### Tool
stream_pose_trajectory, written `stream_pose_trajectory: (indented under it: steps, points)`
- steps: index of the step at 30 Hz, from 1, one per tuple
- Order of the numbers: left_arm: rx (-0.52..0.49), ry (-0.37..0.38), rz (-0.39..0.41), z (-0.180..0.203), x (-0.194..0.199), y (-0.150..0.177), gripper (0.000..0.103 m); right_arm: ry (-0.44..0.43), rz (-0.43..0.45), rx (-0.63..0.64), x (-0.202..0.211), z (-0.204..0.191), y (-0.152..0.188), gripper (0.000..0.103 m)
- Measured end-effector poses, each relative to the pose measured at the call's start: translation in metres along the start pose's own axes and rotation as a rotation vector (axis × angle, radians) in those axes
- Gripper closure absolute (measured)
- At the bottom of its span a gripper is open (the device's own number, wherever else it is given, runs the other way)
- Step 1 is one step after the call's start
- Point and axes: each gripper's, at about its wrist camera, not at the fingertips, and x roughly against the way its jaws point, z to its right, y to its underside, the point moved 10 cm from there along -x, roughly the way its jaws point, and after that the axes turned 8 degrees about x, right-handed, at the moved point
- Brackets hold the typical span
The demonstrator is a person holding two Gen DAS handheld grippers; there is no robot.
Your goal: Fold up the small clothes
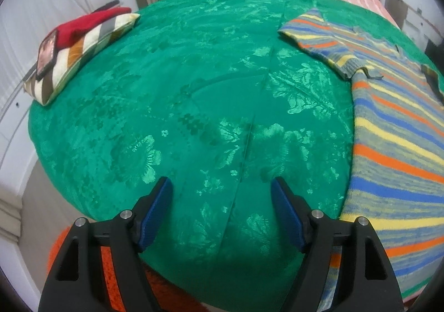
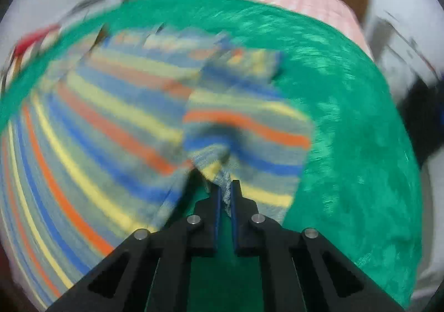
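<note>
- The striped knit sweater (image 2: 116, 123) lies on the green bedspread (image 1: 194, 90), on the right side of the bed as my left camera sees it, with one short sleeve (image 1: 324, 37) sticking out flat.
- My right tongs (image 2: 226, 195) are pressed together on a small bit of the sweater's edge. That side is lifted and doubled over the rest.
- My left tongs (image 1: 222, 187) are spread wide. They hold nothing and hover over bare bedspread, near the sweater but not touching it.
- What could go wrong: I only pinch a thin bit of knit. If I pull fast, it could slip out and the fold would flop back.
- The right camera's picture is all smeared, so I think that hand is moving quickly. A quick swing could land the fold crooked or bunch it up.
- The knit is soft and stretchy. Pulling from one spot could drag the whole sweater across the slippery bedspread, because my left tongs are not holding it down.
- Far off at the left edge sit a striped cushion (image 1: 83, 53) with a red cloth (image 1: 91, 23) on it, and a phone (image 1: 47, 53).
- I cannot read any words or labels anywhere.
</note>
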Motion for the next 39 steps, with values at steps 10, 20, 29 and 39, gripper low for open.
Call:
stream_pose_trajectory:
  steps: [10, 20, 29, 39]
  points:
    - [-0.002, -0.003, -0.002, 0.002, -0.002, 0.0, 0.026, -0.201, 0.16, -0.727, 0.098, 0.164, -0.022, 0.097]
    - [-0.015, -0.026, 0.006, 0.003, -0.002, 0.0, 0.025, -0.118, 0.008, -1.077, 0.064, 0.222, 0.089, 0.091]
    - [-0.024, -0.044, 0.012, 0.003, -0.003, 0.0, 0.023, -0.175, 0.133, -1.089, 0.054, 0.202, 0.111, 0.066]
    - [-0.002, -0.074, 0.016, -0.004, -0.006, -0.002, 0.006, 0.096, -0.047, -0.99, 0.062, 0.207, 0.132, 0.1]
